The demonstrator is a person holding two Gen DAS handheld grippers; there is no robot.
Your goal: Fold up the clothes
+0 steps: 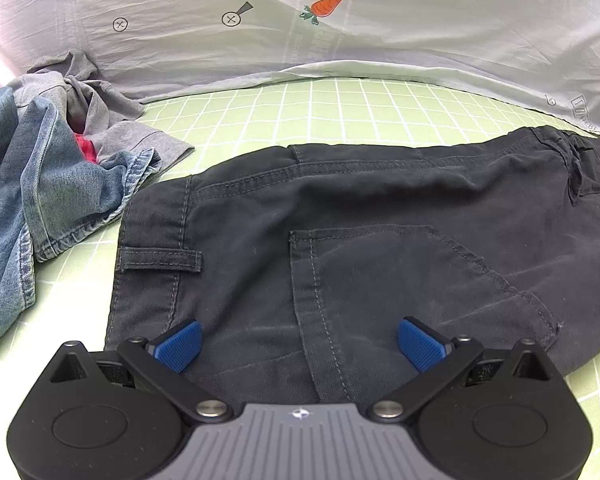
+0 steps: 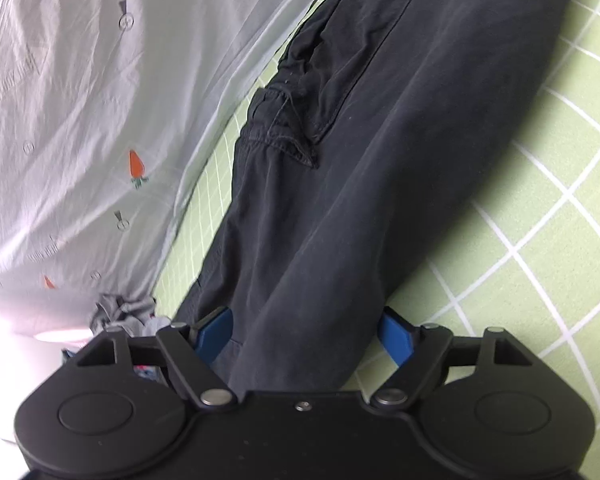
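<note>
Dark navy trousers [image 1: 360, 240] lie flat on the green checked sheet [image 1: 320, 112], waist end toward the left wrist camera, back pocket up. My left gripper [image 1: 300, 344] is open, its blue pads spread just above the waist area and holding nothing. In the right wrist view the same trousers [image 2: 360, 160] stretch away from the camera. My right gripper [image 2: 310, 336] is open, with its blue pads either side of the trouser fabric; the cloth lies between the jaws and is not pinched.
A pile of blue denim [image 1: 40, 184] and a grey garment [image 1: 84, 100] lies at the left. A white carrot-print duvet [image 1: 300, 32] runs along the far side, also in the right wrist view [image 2: 80, 120]. Green sheet [image 2: 540, 220] shows right of the trousers.
</note>
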